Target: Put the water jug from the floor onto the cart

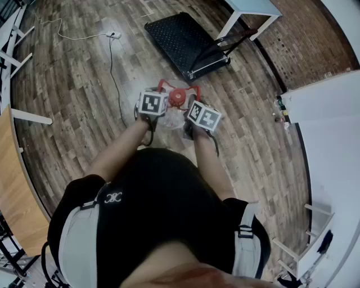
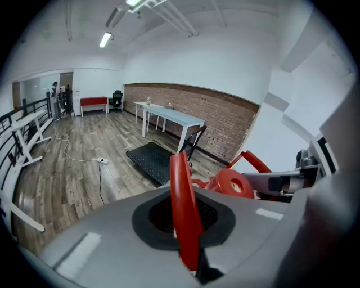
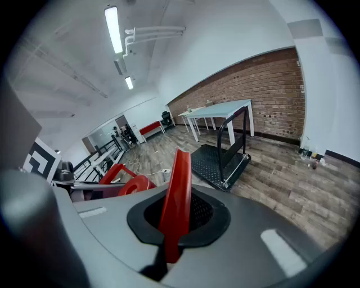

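Note:
A clear water jug (image 1: 171, 119) with a red cap (image 1: 177, 98) and two red side handles is in front of me, seen from above in the head view. My left gripper (image 1: 160, 91) is shut on the jug's left red handle (image 2: 184, 211). My right gripper (image 1: 194, 100) is shut on the right red handle (image 3: 174, 202). Each gripper view also shows the red cap (image 2: 232, 183) (image 3: 135, 185) beside its handle. The black flat cart (image 1: 188, 40) lies on the wooden floor beyond the jug, its folding handle on the right side. Whether the jug rests on the floor I cannot tell.
A white table (image 1: 252, 8) stands behind the cart by a brick wall. A white power strip (image 1: 114, 35) with cables lies on the floor at the far left. A wooden board (image 1: 12, 185) is at my left, and white furniture (image 1: 329, 118) is at my right.

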Demonstrator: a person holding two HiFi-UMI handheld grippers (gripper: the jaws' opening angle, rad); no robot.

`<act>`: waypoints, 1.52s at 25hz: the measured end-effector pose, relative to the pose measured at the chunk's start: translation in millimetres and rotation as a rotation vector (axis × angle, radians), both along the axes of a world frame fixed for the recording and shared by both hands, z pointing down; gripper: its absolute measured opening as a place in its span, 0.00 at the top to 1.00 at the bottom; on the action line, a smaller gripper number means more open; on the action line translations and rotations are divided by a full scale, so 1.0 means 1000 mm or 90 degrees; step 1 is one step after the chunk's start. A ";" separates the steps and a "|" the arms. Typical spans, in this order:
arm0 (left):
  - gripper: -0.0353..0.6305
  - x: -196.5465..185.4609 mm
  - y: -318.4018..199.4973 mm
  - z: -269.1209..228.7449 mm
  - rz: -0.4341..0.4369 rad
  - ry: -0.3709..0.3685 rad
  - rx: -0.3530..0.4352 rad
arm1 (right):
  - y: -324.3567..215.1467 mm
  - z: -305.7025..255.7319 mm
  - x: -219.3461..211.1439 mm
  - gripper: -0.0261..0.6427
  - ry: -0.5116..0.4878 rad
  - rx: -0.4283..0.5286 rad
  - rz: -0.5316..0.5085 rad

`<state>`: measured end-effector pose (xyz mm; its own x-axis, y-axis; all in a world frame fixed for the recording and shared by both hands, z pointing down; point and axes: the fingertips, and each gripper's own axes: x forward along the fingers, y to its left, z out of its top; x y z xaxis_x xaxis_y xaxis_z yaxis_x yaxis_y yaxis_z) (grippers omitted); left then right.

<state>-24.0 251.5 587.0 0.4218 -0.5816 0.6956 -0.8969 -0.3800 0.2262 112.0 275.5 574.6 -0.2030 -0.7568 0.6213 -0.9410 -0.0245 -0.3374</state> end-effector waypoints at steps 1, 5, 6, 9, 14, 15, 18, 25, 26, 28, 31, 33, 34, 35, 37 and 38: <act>0.94 0.001 0.000 0.000 0.000 0.000 -0.001 | 0.000 0.000 0.000 0.94 -0.002 0.000 0.002; 0.94 0.000 -0.002 -0.001 0.004 0.001 -0.001 | -0.002 -0.001 0.001 0.94 -0.007 0.001 0.007; 0.94 0.000 -0.003 -0.001 0.005 0.001 0.000 | -0.002 0.000 0.000 0.94 -0.007 0.001 0.008; 0.94 -0.001 -0.001 -0.001 0.008 0.002 0.004 | 0.000 0.000 -0.002 0.94 -0.008 0.000 0.008; 0.94 -0.006 0.000 0.000 0.007 0.003 0.003 | 0.000 -0.001 -0.006 0.94 -0.007 0.006 0.004; 0.94 -0.007 0.000 0.000 0.007 0.003 0.003 | 0.000 -0.001 -0.007 0.94 -0.006 0.007 0.004; 0.94 -0.008 0.002 0.001 0.006 0.005 0.003 | 0.001 -0.001 -0.009 0.94 -0.001 0.011 0.002; 0.94 -0.014 0.003 0.003 0.008 0.005 0.000 | 0.003 0.000 -0.016 0.94 0.020 0.019 -0.002; 0.94 -0.016 0.003 0.003 0.010 0.006 0.001 | 0.003 0.000 -0.018 0.94 0.021 0.017 -0.001; 0.94 -0.019 0.002 0.006 0.011 0.008 0.001 | 0.002 0.002 -0.021 0.94 0.023 0.014 0.002; 0.94 -0.024 0.000 0.009 0.014 0.011 -0.003 | 0.000 0.006 -0.026 0.94 0.020 0.008 0.010; 0.94 -0.027 -0.001 0.012 0.018 0.014 -0.007 | 0.000 0.010 -0.030 0.94 0.020 0.003 0.016; 0.94 -0.029 -0.002 0.013 0.020 0.015 -0.008 | -0.001 0.011 -0.032 0.94 0.022 0.002 0.018; 0.94 -0.032 -0.002 0.014 0.022 0.017 -0.009 | -0.001 0.012 -0.035 0.94 0.024 0.002 0.019; 0.94 -0.039 -0.003 0.016 0.024 0.020 -0.009 | -0.001 0.014 -0.043 0.94 0.025 0.003 0.022; 0.94 -0.043 -0.003 0.018 0.026 0.022 -0.009 | -0.001 0.016 -0.047 0.94 0.025 0.004 0.024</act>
<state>-67.5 248.8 605.1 0.4681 -0.5544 0.6882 -0.8728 -0.4122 0.2616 65.2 274.5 590.2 -0.1499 -0.7675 0.6233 -0.9521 -0.0578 -0.3002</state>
